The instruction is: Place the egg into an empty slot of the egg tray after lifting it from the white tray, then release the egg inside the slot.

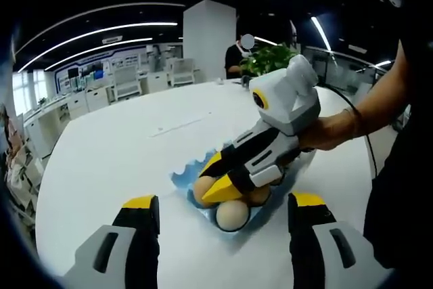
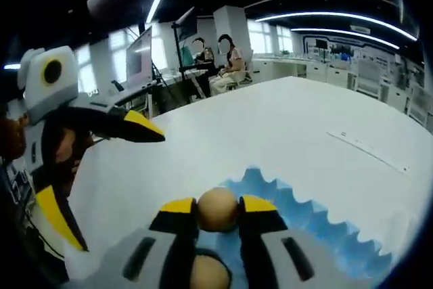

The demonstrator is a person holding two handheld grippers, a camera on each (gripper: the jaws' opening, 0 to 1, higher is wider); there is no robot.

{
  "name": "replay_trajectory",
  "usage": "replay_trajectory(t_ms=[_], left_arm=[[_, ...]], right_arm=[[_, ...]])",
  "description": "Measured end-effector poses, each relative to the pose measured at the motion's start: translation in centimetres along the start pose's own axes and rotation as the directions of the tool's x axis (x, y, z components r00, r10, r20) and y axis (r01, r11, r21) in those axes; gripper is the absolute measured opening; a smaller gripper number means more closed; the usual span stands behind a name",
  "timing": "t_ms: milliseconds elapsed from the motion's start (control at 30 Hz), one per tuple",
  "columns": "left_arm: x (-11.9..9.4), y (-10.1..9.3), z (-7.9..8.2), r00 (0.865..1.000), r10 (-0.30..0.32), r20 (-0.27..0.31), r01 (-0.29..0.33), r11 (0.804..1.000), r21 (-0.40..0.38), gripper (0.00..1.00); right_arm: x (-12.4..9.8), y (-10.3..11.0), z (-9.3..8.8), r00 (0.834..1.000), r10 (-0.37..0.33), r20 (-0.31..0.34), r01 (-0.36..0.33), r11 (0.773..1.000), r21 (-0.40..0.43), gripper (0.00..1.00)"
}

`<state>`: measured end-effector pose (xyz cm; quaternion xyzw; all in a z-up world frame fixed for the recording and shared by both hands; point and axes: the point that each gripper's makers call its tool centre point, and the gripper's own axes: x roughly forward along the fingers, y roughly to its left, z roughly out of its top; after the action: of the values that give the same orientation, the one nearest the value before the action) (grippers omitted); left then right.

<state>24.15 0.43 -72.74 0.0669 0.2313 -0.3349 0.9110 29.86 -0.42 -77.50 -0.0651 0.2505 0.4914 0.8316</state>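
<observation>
A brown egg (image 2: 217, 209) sits pinched between the yellow-tipped fingers of my right gripper (image 2: 218, 206), just over the near end of the blue egg tray (image 2: 325, 235). Another egg (image 2: 206, 272) lies in a slot underneath. In the left gripper view the right gripper (image 1: 215, 184), held by a hand, reaches down into the blue egg tray (image 1: 184, 177) with the held egg (image 1: 201, 187) beside two seated eggs (image 1: 233, 214). My left gripper (image 1: 224, 201) hovers open in front of the tray with nothing between its fingers. It also appears as the left gripper (image 2: 120, 193) beside the tray.
The tray rests on a large white round table (image 1: 122, 147). A thin white strip (image 2: 369, 145) lies on it farther off. A potted plant (image 1: 267, 59) and seated people are at the far edge, with office desks beyond.
</observation>
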Motion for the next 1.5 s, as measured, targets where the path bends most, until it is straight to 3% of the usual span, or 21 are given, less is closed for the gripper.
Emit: replay_trajectory(t_ms=[800,933,1133,1400,1500], left_arm=[[-0.3,-0.2,0.3,1.000,0.011,0.008,-0.011,1.000,0.008,0.77],[-0.2,-0.2,0.4,1.000,0.011,0.009,-0.011,1.000,0.011,0.77],[0.0,-0.6,0.7,1.000,0.001,0.009,-0.001,1.000,0.023,0.77],[0.2,-1.1,0.8,1.000,-0.010,0.008,0.010,0.999,0.030,0.77],[0.1,-1.0,1.0,1.000,-0.007,0.010,0.007,0.999,0.032,0.77]], right_arm=[[-1.4,-0.3,-0.4,1.000,-0.015,0.017,0.015,1.000,0.018,0.25],[-2.9,-0.4,0.3,0.998,-0.034,0.059,0.032,0.999,0.034,0.25],[-5.9,-2.6,-0.2,0.989,-0.116,0.089,0.110,0.992,0.066,0.25],[-10.1,-5.8,-1.3,0.964,-0.240,0.118,0.227,0.968,0.111,0.24],[-12.3,-7.6,-2.6,0.945,-0.310,0.108,0.298,0.948,0.114,0.24]])
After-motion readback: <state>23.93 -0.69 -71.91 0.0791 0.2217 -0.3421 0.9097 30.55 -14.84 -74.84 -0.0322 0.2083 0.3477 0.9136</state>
